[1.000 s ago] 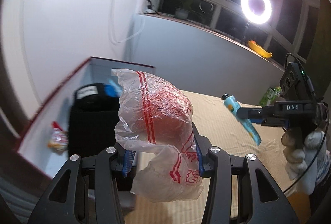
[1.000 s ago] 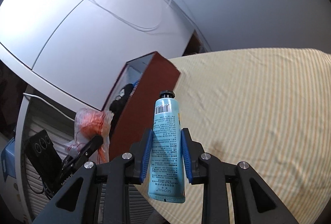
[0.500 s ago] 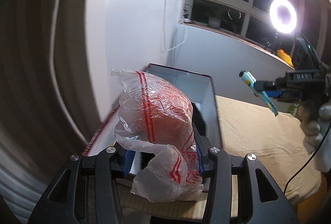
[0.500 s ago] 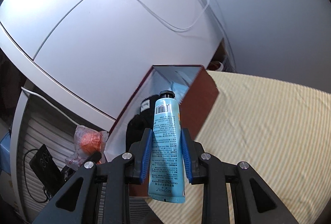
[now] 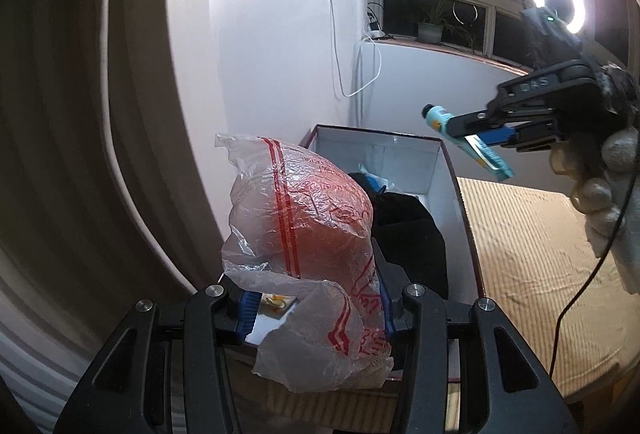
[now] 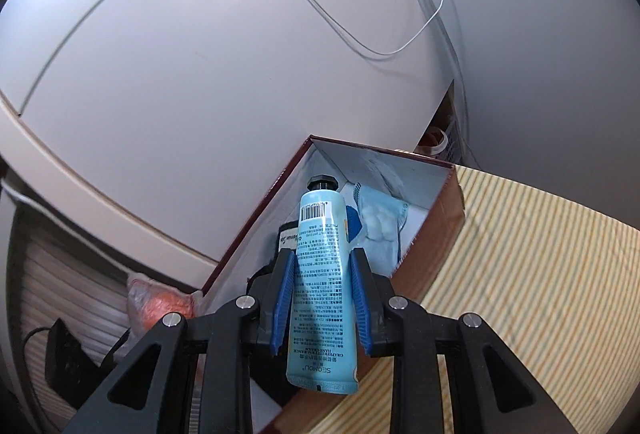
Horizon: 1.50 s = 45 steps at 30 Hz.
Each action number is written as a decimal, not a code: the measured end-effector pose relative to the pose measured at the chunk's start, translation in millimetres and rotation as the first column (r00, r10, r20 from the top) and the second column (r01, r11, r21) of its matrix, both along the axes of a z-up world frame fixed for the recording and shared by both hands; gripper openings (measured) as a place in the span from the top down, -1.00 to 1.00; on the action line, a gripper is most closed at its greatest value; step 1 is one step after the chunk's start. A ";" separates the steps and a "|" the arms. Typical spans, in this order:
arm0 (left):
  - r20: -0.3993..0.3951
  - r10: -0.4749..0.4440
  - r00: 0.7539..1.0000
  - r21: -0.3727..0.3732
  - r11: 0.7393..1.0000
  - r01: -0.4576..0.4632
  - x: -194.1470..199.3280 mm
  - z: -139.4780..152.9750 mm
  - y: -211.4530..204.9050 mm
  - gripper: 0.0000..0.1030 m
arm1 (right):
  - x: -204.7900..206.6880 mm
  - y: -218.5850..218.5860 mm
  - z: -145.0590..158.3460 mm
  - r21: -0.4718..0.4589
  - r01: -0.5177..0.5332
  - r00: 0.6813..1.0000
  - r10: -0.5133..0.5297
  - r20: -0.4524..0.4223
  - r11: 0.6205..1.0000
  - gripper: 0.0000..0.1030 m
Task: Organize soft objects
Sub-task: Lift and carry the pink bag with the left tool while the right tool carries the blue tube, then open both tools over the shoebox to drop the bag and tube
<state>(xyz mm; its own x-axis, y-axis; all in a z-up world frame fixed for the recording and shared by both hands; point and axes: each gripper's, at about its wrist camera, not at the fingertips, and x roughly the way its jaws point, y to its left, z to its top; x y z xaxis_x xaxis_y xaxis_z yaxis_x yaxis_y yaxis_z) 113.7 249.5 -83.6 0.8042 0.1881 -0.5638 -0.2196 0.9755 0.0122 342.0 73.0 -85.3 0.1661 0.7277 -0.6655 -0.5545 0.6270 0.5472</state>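
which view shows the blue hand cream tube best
The right wrist view: the hand cream tube fills the centre, clamped in the right gripper, with barcode and print readable. The left wrist view shows it small, from the side, partly covered by the jaws.

Striped yellow bed cover (image 6: 532,274); open box (image 6: 440,218) sits on it by wall.

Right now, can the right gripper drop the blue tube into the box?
Probably yes. The right gripper holds the blue tube above the open box, with no lid in the way, only soft things inside.
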 end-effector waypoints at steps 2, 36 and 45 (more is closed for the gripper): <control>-0.005 0.002 1.000 0.010 1.000 -0.002 3.3 -0.2 -0.1 0.12 | 3.9 6.5 -2.6 -0.008 -0.001 1.000 0.001 -0.001 1.000 0.51; 0.001 0.029 1.000 0.030 0.999 -0.029 4.7 2.3 -0.8 -0.24 | 7.9 19.3 4.3 -0.071 0.023 0.996 -0.017 0.086 0.997 0.04; 0.020 0.019 1.000 0.023 1.000 -0.019 0.4 7.7 -6.1 -0.24 | -4.3 9.6 5.4 -0.095 0.015 0.993 -0.003 0.121 0.995 -0.01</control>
